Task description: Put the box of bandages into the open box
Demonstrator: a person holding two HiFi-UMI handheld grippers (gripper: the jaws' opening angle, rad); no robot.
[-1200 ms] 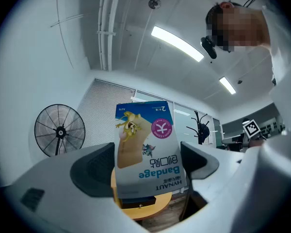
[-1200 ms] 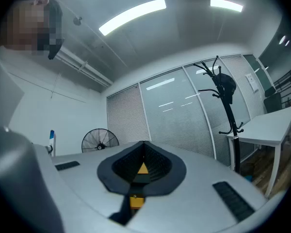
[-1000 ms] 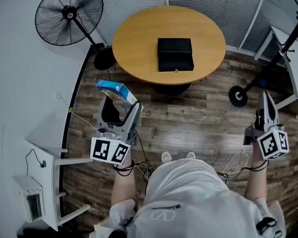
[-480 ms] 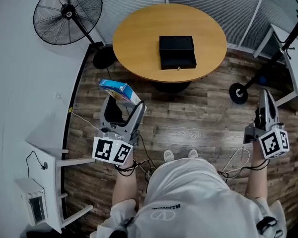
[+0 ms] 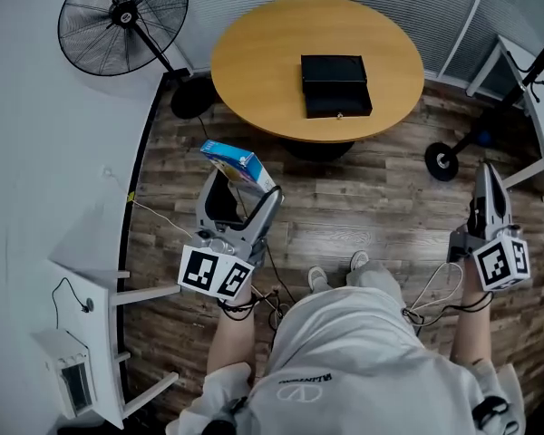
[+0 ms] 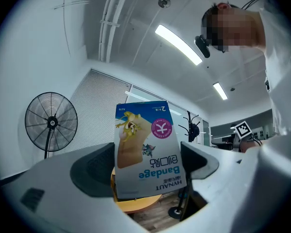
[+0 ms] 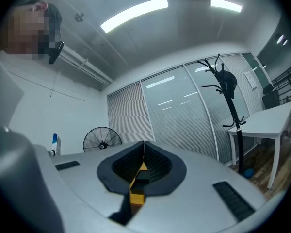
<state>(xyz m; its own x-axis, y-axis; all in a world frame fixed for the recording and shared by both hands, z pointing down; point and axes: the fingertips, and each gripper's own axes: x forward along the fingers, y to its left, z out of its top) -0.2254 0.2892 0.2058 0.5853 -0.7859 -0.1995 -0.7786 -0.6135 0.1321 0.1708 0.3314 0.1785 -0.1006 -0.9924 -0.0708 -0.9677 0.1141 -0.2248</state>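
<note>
Fan (image 5: 118,16): black, on a stand, left of the round table (image 5: 254,71), against the wall.
My left gripper (image 5: 242,187): over the wood floor, off the table's near-left edge. Its jaws are closed onto the box of bandages (image 5: 240,163), one pad on each side.
Box of bandages: blue and white, held in the air short of the table and not above its top. Its print reads upside down in the left gripper view.
Round table: wood-coloured top, ahead of me.
Open box (image 5: 335,84): black, lid open, resting near the table's middle, well apart from the box of bandages.
My right gripper (image 5: 487,175): over the floor beyond the table's near-right edge, jaws pressed together with nothing between them.
</note>
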